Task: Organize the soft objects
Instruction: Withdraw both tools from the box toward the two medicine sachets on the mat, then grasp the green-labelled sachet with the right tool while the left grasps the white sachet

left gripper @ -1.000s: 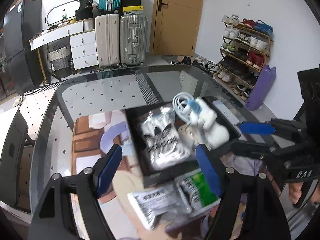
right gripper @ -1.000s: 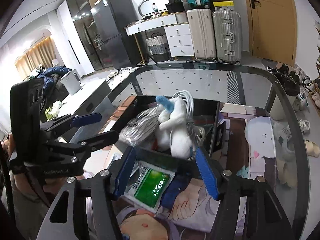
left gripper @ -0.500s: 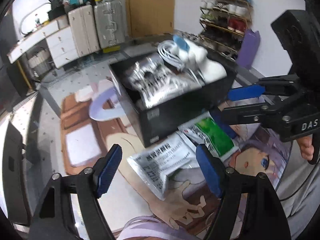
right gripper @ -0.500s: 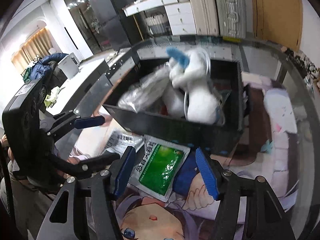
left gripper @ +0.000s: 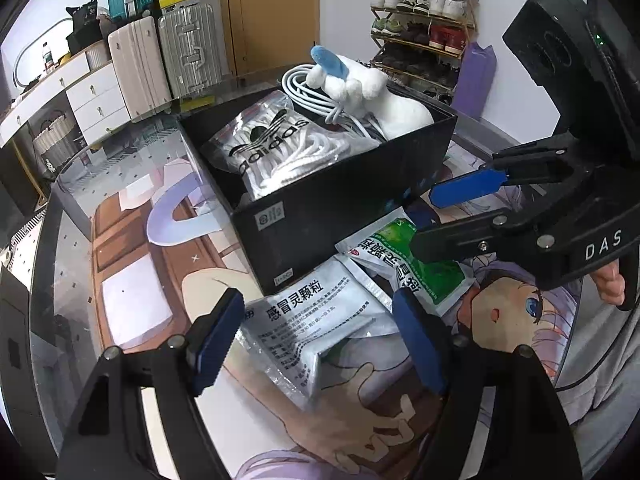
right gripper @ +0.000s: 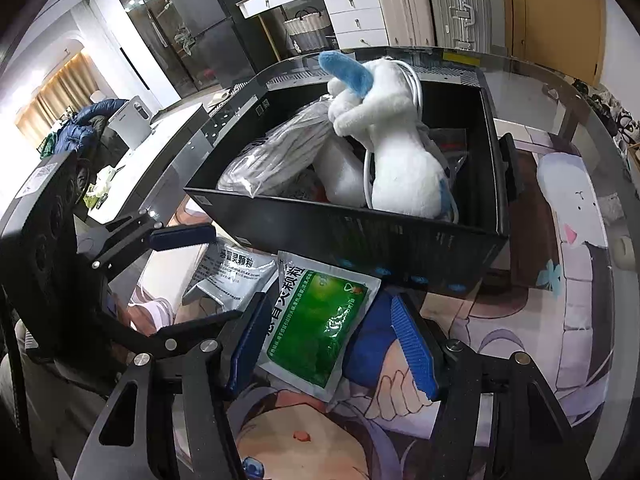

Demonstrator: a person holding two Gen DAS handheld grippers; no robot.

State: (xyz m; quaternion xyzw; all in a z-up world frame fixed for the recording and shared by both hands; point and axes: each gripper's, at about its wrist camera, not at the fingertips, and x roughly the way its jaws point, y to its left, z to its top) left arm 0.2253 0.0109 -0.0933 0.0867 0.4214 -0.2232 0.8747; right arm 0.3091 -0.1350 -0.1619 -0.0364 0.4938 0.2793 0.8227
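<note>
Looking along the left gripper (left gripper: 320, 344), we see its two blue-padded fingers (left gripper: 216, 338) spread wide, straddling the silver sachet (left gripper: 316, 320) on the tabletop (left gripper: 132, 308); whether the pads touch the sachet we cannot tell, and nothing is clamped between them. The right gripper (right gripper: 332, 344) likewise has its fingers (right gripper: 412, 352) wide apart, one on each side of the green sachet (right gripper: 320, 328), which lies flat on the printed mat (right gripper: 520, 320) with its top edge just beside the wall of the black box (right gripper: 360, 236). In the left wrist view the right gripper (left gripper: 444, 216) shows from the side, its lower finger lying over the green sachet (left gripper: 404, 256); we cannot tell if it presses on it.

We count two sachets outside the box, one silver and one green, with the green one overlapping the silver one's corner. We count one black box (left gripper: 344, 204), standing on the mat behind both sachets. Inside it we count one white plush toy (right gripper: 396, 160) with a blue ear, propped tilted at the right end, one clear bag of white laces (left gripper: 272, 148) with an Adidas logo at the left end, and one coil of white cable (left gripper: 312, 92) behind the toy (left gripper: 384, 100). Other items lie beneath these, too hidden to count.
</note>
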